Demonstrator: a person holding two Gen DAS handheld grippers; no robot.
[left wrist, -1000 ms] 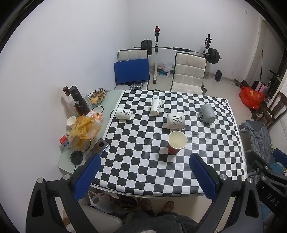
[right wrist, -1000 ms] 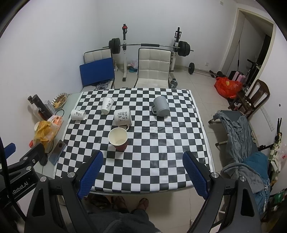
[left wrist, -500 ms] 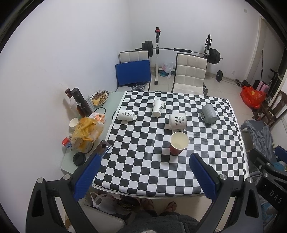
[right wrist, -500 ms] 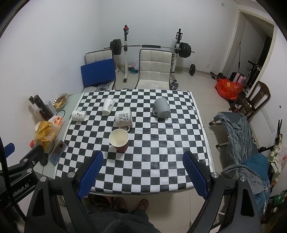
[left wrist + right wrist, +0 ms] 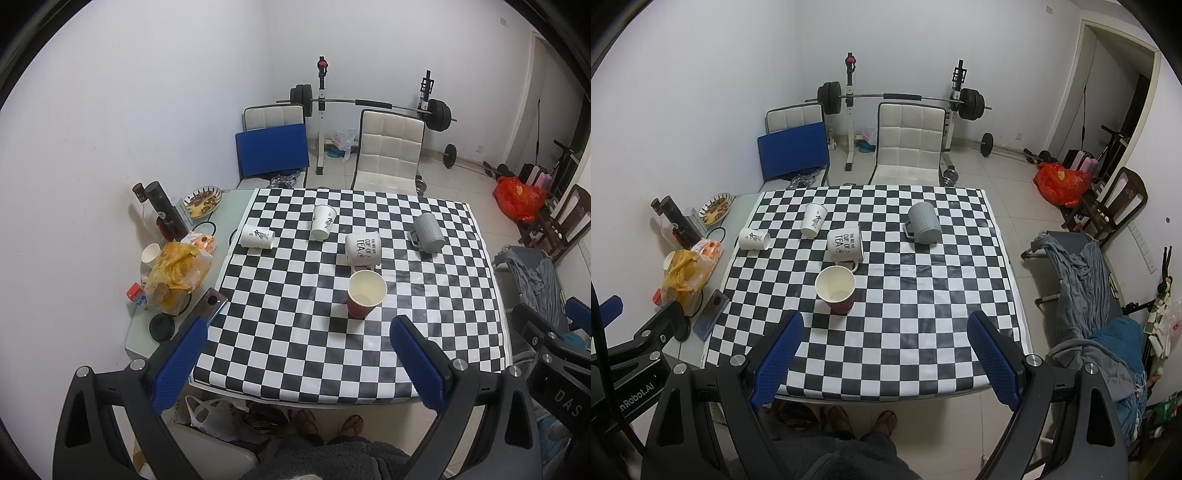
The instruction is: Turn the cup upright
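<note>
Both views have drawn back and up from the bench. The left tongs and right tongs hang apart, empty; the red paper cup stands upright, apparently released.

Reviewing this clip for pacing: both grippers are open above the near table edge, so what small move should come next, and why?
Probably lower the left gripper toward the paper cup on its side. It is the only cup lying down; the red cup already stands upright. Both grippers are open, empty and far from every cup.
</note>
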